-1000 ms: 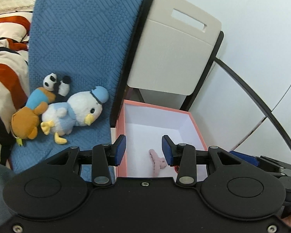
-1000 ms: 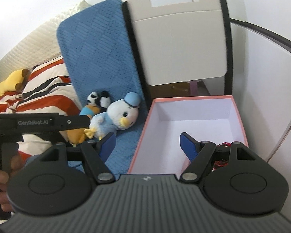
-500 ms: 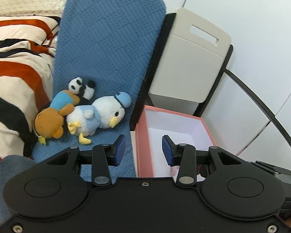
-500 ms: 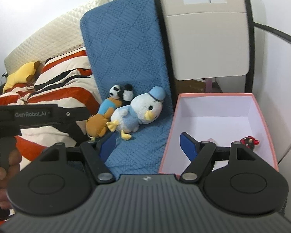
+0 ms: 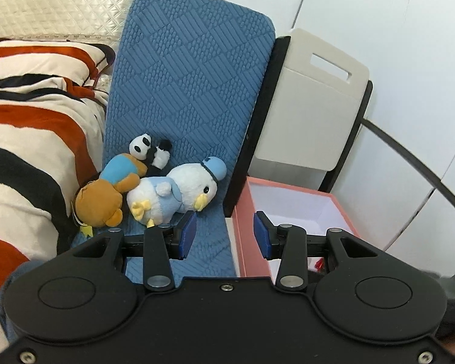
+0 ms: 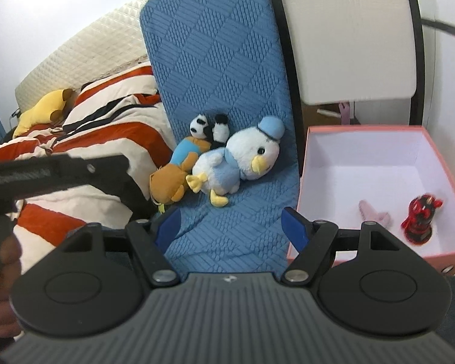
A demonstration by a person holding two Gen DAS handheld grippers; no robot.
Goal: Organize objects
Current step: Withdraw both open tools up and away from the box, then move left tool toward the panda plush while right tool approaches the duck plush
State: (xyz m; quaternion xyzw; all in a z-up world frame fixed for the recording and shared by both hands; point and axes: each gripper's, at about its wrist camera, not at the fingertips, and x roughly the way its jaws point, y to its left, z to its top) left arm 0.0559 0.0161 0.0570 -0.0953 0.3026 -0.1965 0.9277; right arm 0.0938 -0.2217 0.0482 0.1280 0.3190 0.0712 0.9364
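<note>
A white and blue duck plush [image 5: 173,195] [image 6: 242,163] lies on a blue quilted cushion [image 5: 191,91] [image 6: 215,60]. A brown bear plush [image 5: 103,197] [image 6: 173,179] and a small panda plush [image 5: 148,150] [image 6: 209,127] lie against it. To the right stands an open pink box [image 5: 242,230] [image 6: 379,163] holding a pink hair clip [image 6: 374,214] and a red figurine [image 6: 420,218]. My left gripper [image 5: 224,235] is open and empty, near the cushion's edge and the box. My right gripper [image 6: 230,227] is open and empty, short of the duck.
A striped orange, black and cream blanket [image 5: 24,139] [image 6: 106,139] lies at the left with a yellow plush [image 6: 45,112] on it. A beige chair back [image 5: 312,106] [image 6: 355,45] stands behind the box. A white wall [image 5: 409,60] is at the right.
Both grippers have swung left and back from over the box. The plush toys now sit nearer the middle of both views. Both stayed open and empty.
</note>
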